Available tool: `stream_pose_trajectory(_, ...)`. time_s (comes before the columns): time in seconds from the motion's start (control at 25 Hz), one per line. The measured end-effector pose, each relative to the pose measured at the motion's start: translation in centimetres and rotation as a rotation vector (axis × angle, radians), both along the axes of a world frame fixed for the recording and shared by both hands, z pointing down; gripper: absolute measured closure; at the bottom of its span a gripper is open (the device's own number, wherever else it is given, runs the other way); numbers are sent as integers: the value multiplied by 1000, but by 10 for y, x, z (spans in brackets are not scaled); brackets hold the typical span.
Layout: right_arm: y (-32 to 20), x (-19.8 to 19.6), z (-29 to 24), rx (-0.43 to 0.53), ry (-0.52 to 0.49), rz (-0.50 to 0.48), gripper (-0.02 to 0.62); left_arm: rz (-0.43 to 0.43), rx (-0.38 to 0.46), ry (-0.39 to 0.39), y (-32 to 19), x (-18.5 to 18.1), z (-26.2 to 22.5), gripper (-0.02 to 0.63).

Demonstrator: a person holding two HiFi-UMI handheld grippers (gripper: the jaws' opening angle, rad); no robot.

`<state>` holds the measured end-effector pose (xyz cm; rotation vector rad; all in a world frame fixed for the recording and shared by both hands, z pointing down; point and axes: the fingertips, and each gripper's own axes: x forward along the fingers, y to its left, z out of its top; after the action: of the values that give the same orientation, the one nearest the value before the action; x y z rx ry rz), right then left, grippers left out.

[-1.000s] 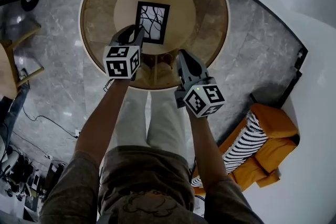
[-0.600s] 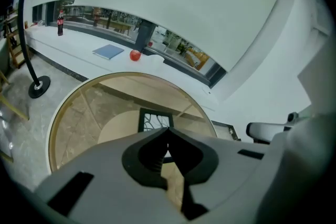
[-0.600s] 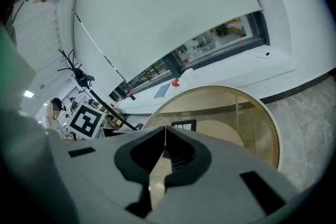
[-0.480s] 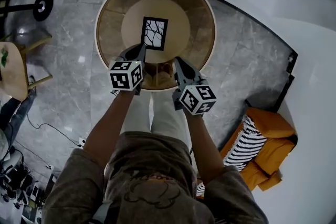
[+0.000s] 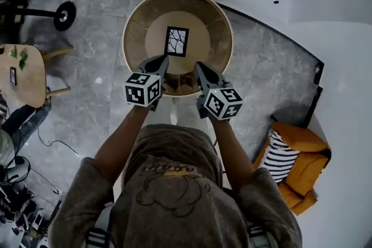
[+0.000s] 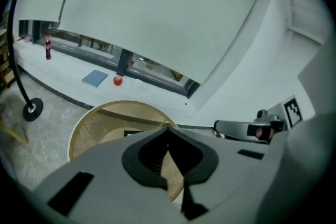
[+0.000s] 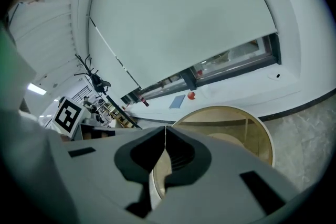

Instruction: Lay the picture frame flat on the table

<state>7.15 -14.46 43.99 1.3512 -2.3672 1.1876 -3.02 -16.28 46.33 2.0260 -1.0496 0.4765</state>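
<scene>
— Both grippers closed?
— Yes: left gripper (image 5: 163,61) and right gripper (image 5: 199,67), jaws together, nothing between.
— And the black rectangular picture frame (image 5: 176,41)?
— Flat, centre of the round wooden table (image 5: 131,26), twelve o'clock from both.

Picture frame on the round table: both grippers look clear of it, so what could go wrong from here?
1. The picture frame lies flat near the middle of the round table. The left gripper and right gripper, both shut and empty, hang over the table's near side; a forward dip could knock the frame askew.
2. A cable trails across the floor at the person's left; stepping back that way might snag it.
</scene>
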Motion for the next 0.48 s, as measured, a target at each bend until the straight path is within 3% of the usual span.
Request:
stream_pose_trajectory(0.16,11,-4,-41,44,-22,-29,575,71,72,13,13,1,-50,588)
stream_pose_trajectory(0.48,36,-11,-112,173,-17,-125,575,126,184,62,39,1,-129,588)
